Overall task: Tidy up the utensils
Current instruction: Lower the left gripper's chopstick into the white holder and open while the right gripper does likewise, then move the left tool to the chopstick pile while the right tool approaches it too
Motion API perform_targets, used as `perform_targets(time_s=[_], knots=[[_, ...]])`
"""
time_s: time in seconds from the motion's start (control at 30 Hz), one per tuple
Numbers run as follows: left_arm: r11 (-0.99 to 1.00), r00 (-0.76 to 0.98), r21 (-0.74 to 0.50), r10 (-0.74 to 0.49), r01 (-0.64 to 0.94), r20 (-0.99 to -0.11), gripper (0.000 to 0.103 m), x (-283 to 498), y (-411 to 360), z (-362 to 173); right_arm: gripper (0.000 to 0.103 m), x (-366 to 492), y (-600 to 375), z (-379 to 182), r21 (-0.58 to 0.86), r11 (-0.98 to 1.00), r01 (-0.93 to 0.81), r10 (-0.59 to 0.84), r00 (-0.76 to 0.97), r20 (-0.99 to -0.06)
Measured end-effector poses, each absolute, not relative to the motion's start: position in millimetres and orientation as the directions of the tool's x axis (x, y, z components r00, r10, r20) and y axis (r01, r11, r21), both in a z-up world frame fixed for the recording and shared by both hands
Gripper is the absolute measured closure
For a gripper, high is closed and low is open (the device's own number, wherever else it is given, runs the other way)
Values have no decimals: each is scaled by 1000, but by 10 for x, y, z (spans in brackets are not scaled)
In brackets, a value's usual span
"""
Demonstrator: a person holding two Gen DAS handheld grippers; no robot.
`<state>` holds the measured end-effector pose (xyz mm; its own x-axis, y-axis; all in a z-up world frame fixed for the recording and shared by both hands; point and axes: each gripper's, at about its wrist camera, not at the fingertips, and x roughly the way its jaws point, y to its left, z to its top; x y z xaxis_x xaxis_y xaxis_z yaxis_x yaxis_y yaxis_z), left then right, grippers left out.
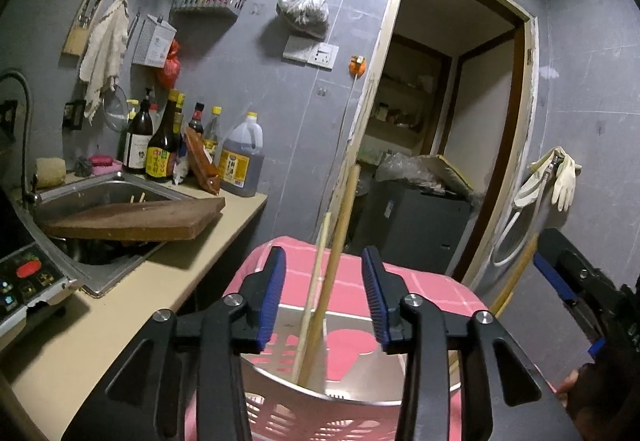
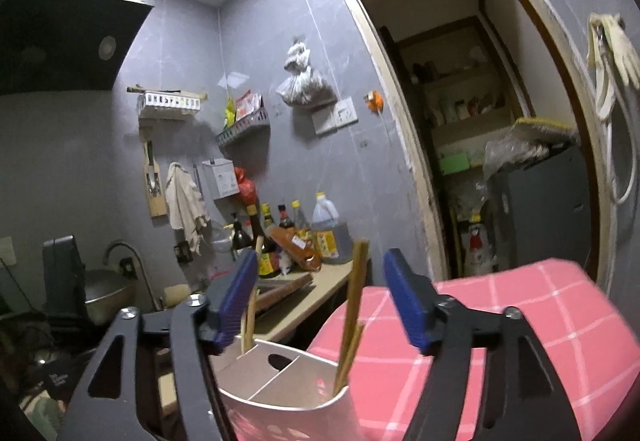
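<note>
Two pairs of chopsticks are already standing in the metal holder [image 1: 352, 325], which sits on a pink checked cloth [image 1: 420, 289]; a pink basket [image 1: 304, 425] shows under the holder's near rim.

Left gripper [image 1: 324, 297]: jaws spread partway, blue pads clear on both sides of the left chopsticks [image 1: 338, 241]. The sticks rise between the pads but neither pad touches them, so nothing is pinched. Long axis is near upright, tips down in the holder, tops leaning slightly away from the camera and to the right.

Right gripper [image 2: 320, 301]: jaws spread wide, also holding nothing. The right chopsticks [image 2: 354, 305] stand in the gap between the pads, nearer the left pad, untouched. They sit in the holder's right compartment, on the right of the divider, leaning a little right. A third set of sticks shows behind the left pad, also dropped into the holder on the divider's left side.

Judgement: both releases look done; sticks are resting on the holder's wall, not on the pads. Next move for either hand is a straight pull-back along the pointing line. Left has less clearance, so sideways drift there could knock the sticks over.
</note>
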<state>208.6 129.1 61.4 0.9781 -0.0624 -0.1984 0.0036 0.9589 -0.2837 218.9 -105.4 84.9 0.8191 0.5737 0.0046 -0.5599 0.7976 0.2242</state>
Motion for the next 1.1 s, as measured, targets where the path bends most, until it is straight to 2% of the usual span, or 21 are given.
perform_targets(time_s=[0.03,0.1,0.17,0.23,0.37,0.57,0.73,0.93,1.1], knots=[[958,979,-286,-65,7,-192,57,2061,1268,640,24,2148,-1101,881,213,805,-553,564,826,14],[957,983,-291,-63,10,-173,41,1976,1206,701,20,2078,-1189,930,193,818,-542,548,836,28],[958,985,-288,-59,10,-162,33,1925,1141,749,14,2001,-1293,968,171,835,-523,526,850,36],[960,987,-279,-59,14,-152,23,1863,1047,790,2,1908,-1430,1000,157,852,-500,500,865,42],[965,990,-260,-75,41,-123,8,1704,826,842,0,1723,-1711,1011,134,882,-451,450,892,38],[967,983,-239,-127,93,-132,3,1526,476,799,0,1480,-2126,933,86,930,-357,358,934,2],[969,968,-200,-181,146,-172,3,1458,124,679,0,1392,-2431,820,54,960,-273,276,959,-55],[968,930,-176,-227,181,-290,3,1563,-263,444,0,1488,-2617,624,32,973,-227,229,957,-181],[970,891,-137,-240,203,-385,3,1667,-505,236,0,1660,-2690,471,52,970,-239,243,927,-286]])
